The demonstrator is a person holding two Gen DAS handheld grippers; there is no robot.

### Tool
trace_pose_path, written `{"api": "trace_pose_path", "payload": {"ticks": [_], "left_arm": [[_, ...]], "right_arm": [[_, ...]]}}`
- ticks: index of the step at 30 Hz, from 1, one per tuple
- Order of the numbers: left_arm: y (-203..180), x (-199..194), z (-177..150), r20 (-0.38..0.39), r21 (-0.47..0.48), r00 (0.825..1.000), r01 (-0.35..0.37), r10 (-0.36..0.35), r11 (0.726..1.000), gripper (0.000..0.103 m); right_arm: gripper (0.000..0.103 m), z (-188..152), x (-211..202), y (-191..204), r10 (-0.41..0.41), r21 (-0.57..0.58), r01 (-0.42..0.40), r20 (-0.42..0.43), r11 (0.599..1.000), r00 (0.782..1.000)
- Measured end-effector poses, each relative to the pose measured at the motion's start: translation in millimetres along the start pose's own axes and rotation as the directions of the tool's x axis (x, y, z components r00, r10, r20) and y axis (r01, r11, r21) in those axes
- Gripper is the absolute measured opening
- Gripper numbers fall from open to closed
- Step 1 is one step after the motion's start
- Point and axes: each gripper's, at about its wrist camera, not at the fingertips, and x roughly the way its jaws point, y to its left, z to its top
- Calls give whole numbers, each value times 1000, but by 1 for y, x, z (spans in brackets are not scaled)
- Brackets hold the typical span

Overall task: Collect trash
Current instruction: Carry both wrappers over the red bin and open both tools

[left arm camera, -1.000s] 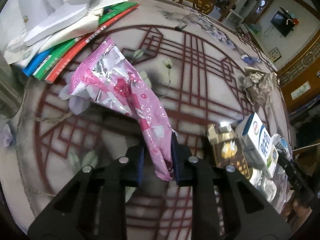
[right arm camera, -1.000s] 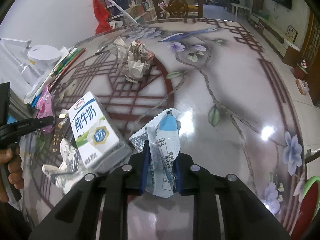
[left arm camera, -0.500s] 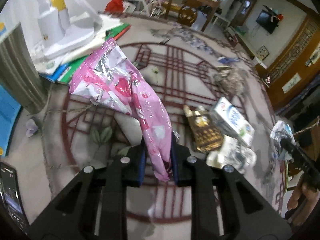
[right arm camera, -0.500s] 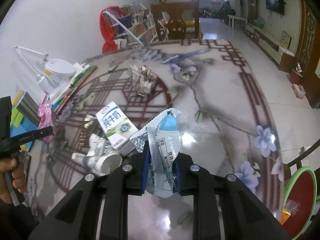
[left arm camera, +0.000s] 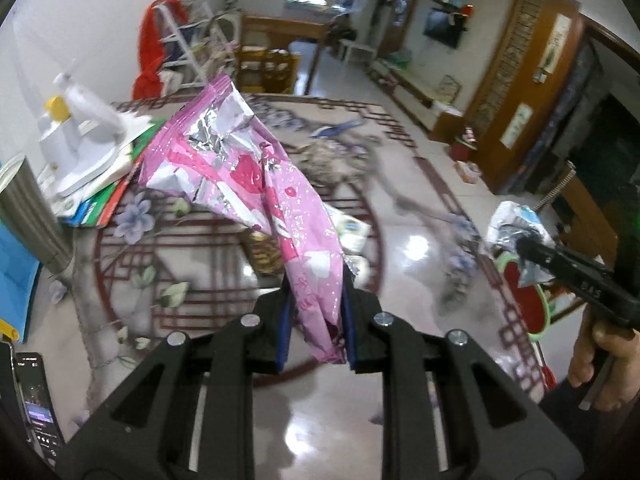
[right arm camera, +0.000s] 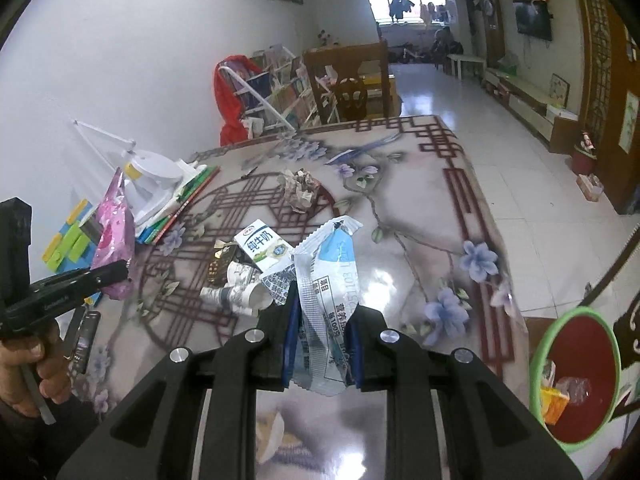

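Above the table's near edge, both grippers are carrying trash clear of the surface: the left gripper point(left arm camera: 315, 330) is clamping its fingers on the lower tail of a pink snack bag point(left arm camera: 256, 184), and the right gripper point(right arm camera: 322, 354) is pinching a white-and-blue wrapper point(right arm camera: 330, 280) by its lower half. Main risk, in my judgement, is slip: both pieces are slick film held by a narrow strip, with most of the bag hanging free above the pads, so a quick swing is likely going to pull it out. The red bin with the green rim point(right arm camera: 536, 360) is sitting off the table's right edge, below table level, so the left gripper is facing the longer reach and is probably crossing the right one's path; a clash there could knock either piece loose onto the floor. Releasing early would be dropping trash on the table edge or floor rather than into the bin. The bag's wide crumpled top could also be catching the bin rim. Still lying around the table's middle: a milk carton point(right arm camera: 262, 246), a crushed paper cup point(right arm camera: 240, 296), a dark gold packet point(right arm camera: 219, 266) and a crumpled paper ball point(right arm camera: 300, 190) toward the far side, so low passes are risking scattering them. A phone point(left arm camera: 36, 408) is lying at the near left corner, close to the left hand's return path.
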Motion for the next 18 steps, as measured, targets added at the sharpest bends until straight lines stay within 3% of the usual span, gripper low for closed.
{"api": "trace_pose_path", "payload": {"ticks": [9, 18], "left_arm": [[-51, 12, -14, -37, 87, 998, 61, -58, 994, 20], [-112, 38, -12, -82, 160, 989, 138, -126, 977, 20]], "right_arm": [[20, -21, -38, -16, -86, -10, 86, 39, 996, 996], [20, -25, -65, -68, -144, 68, 139, 65, 988, 988]]}}
